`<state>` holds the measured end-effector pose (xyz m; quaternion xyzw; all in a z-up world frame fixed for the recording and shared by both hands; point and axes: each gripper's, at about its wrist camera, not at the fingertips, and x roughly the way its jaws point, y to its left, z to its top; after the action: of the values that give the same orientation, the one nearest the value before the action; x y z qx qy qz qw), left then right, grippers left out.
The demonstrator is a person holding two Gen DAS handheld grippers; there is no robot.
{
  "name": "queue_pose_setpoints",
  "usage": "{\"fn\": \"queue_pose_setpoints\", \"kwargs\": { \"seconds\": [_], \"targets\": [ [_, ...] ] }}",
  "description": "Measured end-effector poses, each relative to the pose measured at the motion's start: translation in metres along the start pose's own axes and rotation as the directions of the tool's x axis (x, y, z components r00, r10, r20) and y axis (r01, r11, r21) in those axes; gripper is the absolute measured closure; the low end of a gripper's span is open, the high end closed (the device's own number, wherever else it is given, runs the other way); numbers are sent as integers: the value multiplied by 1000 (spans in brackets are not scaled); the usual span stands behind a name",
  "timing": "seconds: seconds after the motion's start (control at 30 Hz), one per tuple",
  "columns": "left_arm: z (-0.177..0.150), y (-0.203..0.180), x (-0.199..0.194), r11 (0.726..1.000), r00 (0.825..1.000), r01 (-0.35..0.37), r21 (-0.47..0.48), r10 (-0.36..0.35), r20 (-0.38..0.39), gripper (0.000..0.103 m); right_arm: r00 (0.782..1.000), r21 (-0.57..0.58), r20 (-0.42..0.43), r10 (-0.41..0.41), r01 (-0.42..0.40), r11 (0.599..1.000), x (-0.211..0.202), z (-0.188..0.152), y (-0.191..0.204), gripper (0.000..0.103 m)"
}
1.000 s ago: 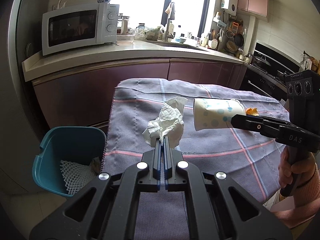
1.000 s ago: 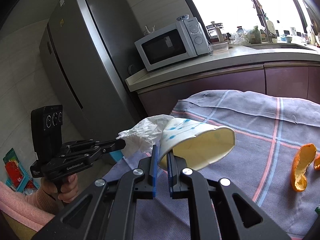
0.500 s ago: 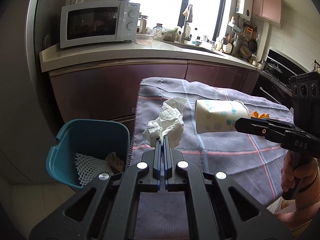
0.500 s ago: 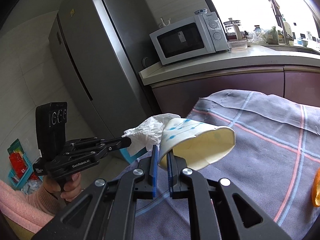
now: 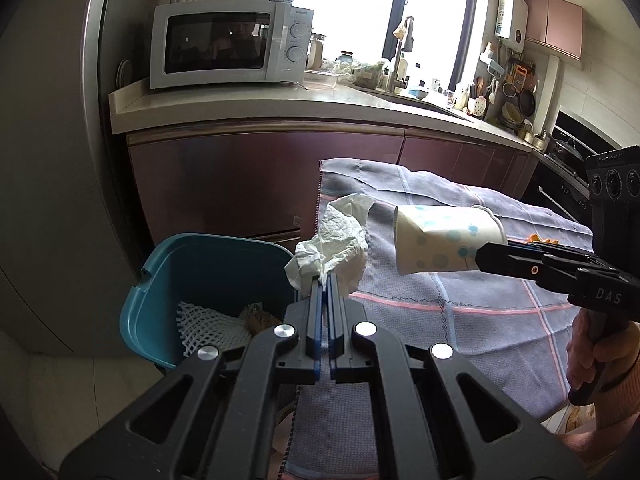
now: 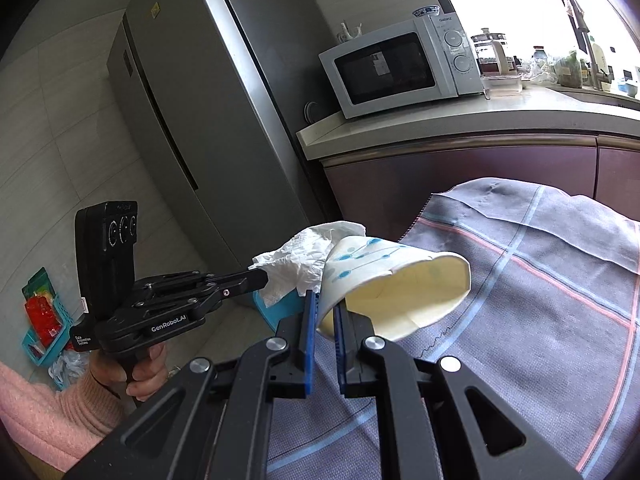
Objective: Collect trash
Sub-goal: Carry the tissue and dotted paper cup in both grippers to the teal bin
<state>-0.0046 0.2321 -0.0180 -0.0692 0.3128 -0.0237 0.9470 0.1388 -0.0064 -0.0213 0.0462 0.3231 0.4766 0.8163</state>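
My left gripper [image 5: 324, 278] is shut on a crumpled white tissue [image 5: 340, 240], held in the air at the left edge of the table [image 5: 460, 320], beside a teal bin [image 5: 160, 300]. The right gripper [image 6: 325, 300] is shut on the rim of a squashed white paper cup [image 6: 392, 280] with blue dots, lying sideways just right of the tissue [image 6: 300, 264]. From the left wrist, the cup [image 5: 440, 240] and right gripper [image 5: 486, 256] hover over the checked cloth. The left gripper [image 6: 260, 280] appears in the right wrist view. White foam netting [image 5: 204, 324] and a brown scrap lie in the bin.
Orange peel [image 5: 540, 239] lies on the cloth behind the cup. A steel fridge [image 6: 208, 120] stands left of the bin. A counter [image 5: 280, 104] with a microwave [image 5: 228, 44] runs behind. A small basket with red items [image 6: 40, 320] sits on the floor.
Both grippers have carried the tissue and the cup leftward, toward the table's left edge. The bin has come closer and now lies just beside the tissue. Both grips are unchanged.
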Motion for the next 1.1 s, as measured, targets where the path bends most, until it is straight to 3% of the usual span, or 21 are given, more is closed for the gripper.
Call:
{"fn": "queue_pose_setpoints", "kwargs": {
  "seconds": [1.1],
  "targets": [
    [-3, 66, 9, 987, 993, -121, -105, 119, -25, 100, 987, -90, -147, 58, -72, 993, 81, 20, 28, 95]
  ]
}}
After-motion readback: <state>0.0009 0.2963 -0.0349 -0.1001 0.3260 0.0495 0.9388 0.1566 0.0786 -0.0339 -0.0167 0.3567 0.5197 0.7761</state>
